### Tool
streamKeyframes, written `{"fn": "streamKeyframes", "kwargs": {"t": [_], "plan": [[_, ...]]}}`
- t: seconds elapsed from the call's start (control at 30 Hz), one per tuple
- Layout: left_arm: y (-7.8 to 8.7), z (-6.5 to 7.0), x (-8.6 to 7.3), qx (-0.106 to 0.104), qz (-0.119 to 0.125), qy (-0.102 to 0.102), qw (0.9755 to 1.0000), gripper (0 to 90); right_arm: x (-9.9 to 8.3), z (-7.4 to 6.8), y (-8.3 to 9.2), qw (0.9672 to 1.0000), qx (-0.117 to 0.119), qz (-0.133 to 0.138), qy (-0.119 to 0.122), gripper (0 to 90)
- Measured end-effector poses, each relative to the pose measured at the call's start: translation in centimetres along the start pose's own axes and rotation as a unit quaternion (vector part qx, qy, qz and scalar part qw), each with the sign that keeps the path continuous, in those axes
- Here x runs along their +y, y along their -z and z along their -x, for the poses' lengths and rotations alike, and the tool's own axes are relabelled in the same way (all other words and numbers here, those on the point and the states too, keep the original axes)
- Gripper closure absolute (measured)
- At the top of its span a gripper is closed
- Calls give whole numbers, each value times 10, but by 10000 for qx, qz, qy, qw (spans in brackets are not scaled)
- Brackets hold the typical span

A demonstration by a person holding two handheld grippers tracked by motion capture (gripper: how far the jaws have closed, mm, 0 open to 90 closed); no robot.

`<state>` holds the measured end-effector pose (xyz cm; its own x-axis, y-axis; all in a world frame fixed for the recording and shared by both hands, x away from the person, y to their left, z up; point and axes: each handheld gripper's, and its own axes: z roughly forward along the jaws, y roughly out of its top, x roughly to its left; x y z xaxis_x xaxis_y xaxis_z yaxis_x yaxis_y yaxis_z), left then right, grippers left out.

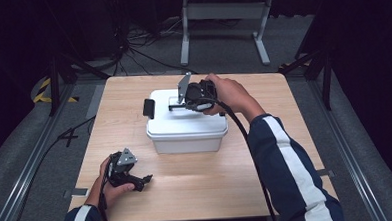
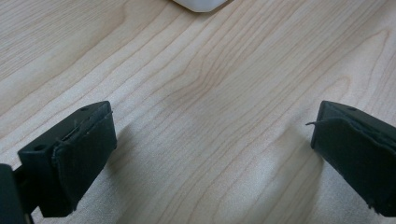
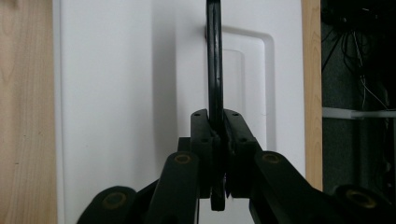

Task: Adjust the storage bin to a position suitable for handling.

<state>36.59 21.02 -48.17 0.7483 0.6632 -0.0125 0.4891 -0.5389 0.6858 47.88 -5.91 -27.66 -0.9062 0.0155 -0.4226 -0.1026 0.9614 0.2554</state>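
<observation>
Box (image 1: 185, 128): white plastic, smooth, round corners.
Handle (image 3: 215, 70): thin, black, clamped by right gripper (image 3: 217, 140).
Left gripper (image 2: 210, 154): jaws apart, over bare wood counter (image 2: 196, 84).

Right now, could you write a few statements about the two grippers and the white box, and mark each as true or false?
1. The right gripper is shut on the black handle of the white box. True.
2. The left gripper is clamped on a corner of the box. False: its jaws stand wide apart over bare table, holding nothing.
3. The box stands on the wooden table with its lid on. True.
4. The left gripper is farther from the person than the box. False: in the high view it sits near the table's front edge, on the person's side of the box.
5. The handle lies flat in its recess. False: it is raised on edge between the right gripper's jaws.
</observation>
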Motion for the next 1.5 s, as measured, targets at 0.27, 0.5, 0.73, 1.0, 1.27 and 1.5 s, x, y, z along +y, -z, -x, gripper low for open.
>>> {"fn": "streamKeyframes", "kwargs": {"t": [0.27, 0.5, 0.73, 1.0, 1.27, 1.5], "plan": [[0, 0, 0, 0, -1, -2, 10000, 5, 1, 3, 1, 10000, -5, 28, 57, 847], [0, 0, 0, -3, -1, -3, 10000, 6, 1, 5, 6, 9999, -49, 116, 48, 847], [0, 0, 0, -15, -2, -13, 10000, 5, 0, 8, 13, 9998, -79, 185, 2, 847], [0, 0, 0, -34, -1, 30, 10000, 5, -3, 12, 25, 9998, -118, 182, 21, 847], [0, 0, 0, -34, 1, 32, 10000, 5, -9, 11, 34, 9998, -95, 190, 1, 846], [0, 0, 0, -37, 0, 34, 10000, 5, -14, 10, 43, 9996, -163, 214, -17, 847]]}}
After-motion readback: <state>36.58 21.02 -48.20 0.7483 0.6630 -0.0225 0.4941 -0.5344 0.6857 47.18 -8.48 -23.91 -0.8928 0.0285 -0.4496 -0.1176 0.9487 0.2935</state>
